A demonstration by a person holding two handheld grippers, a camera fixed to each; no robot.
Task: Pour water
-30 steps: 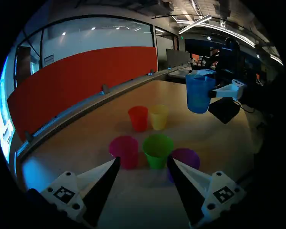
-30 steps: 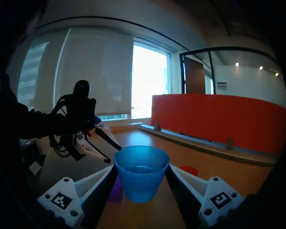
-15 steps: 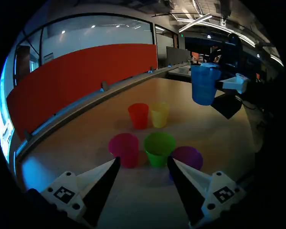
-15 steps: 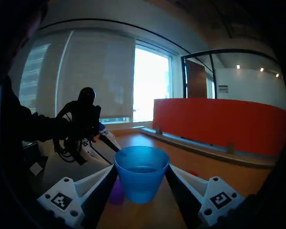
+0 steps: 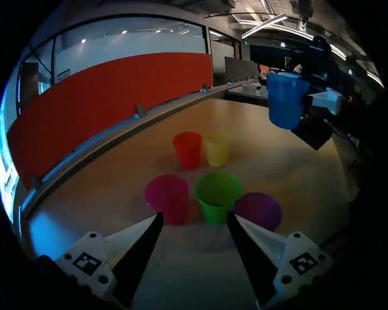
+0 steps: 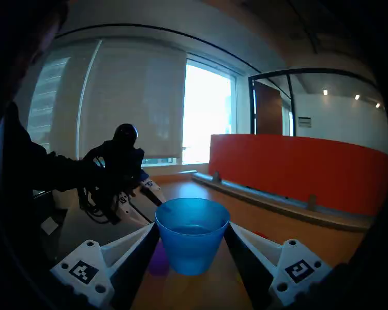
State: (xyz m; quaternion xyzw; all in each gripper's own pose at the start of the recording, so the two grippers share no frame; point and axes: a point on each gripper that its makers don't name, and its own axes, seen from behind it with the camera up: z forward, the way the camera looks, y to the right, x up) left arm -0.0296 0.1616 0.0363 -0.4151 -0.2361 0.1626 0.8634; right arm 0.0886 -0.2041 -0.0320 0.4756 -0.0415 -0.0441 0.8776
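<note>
My right gripper [image 6: 192, 232] is shut on a blue cup [image 6: 192, 242] that holds some water and stands upright between its fingers. In the left gripper view that blue cup [image 5: 285, 101] hangs high at the upper right, above the wooden table [image 5: 277, 160], carried by the right gripper [image 5: 326, 98]. On the table stand a red cup [image 5: 188, 150], a yellow cup [image 5: 217, 148], a pink cup [image 5: 167, 197], a green cup [image 5: 218, 195] and a purple cup [image 5: 258, 211]. My left gripper [image 5: 194, 227] is open just before the pink, green and purple cups, touching none.
A long red partition [image 5: 106, 98] with a rail runs along the table's far side. In the right gripper view a person's dark sleeve [image 6: 49, 173] holds the left gripper [image 6: 137, 194], and a sliver of the purple cup [image 6: 158, 261] shows below the blue cup. Bright windows stand behind.
The right gripper has lifted the blue cup higher and farther right in the left gripper view. The left gripper has edged slightly, so the cups sit a little differently.
</note>
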